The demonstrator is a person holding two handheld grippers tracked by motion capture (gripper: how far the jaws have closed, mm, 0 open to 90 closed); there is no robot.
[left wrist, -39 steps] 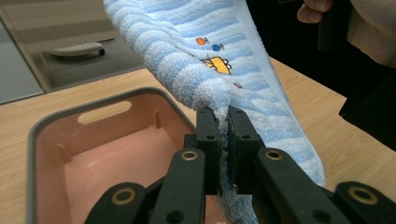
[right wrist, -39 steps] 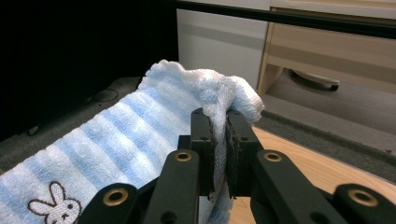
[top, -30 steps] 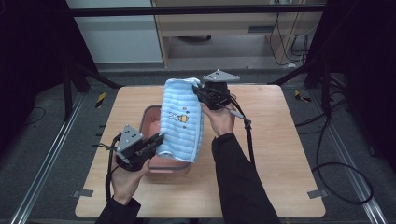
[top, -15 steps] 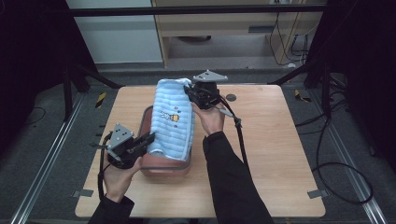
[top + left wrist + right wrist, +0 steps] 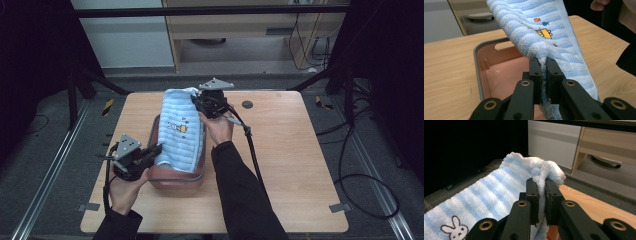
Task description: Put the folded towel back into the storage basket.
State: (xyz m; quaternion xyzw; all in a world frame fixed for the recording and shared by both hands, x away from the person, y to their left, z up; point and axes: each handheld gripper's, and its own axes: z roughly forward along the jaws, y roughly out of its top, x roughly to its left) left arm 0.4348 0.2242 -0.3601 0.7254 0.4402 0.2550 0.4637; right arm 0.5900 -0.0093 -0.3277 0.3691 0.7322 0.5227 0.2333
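A folded blue-and-white striped towel (image 5: 180, 135) with small cartoon prints hangs stretched between both grippers above a pink bin (image 5: 175, 177) with a grey rim. My left gripper (image 5: 157, 149) is shut on the towel's near corner, at the bin's left side. In the left gripper view its jaws pinch the towel (image 5: 549, 37) over the bin (image 5: 499, 65). My right gripper (image 5: 196, 102) is shut on the far corner, past the bin's back edge. The right gripper view has the towel (image 5: 499, 187) bunched between the jaws, with a rabbit print at lower left.
The wooden table (image 5: 300, 165) has bare room to the right of the bin. A small dark disc (image 5: 247, 104) lies near the back edge. A cable (image 5: 252, 150) trails from the right gripper across the table. Cabinets stand beyond the table.
Both grippers carried the towel to the left and lower, toward the bin. The left hand drew back toward the table's left front. The towel now sags closer to the bin.
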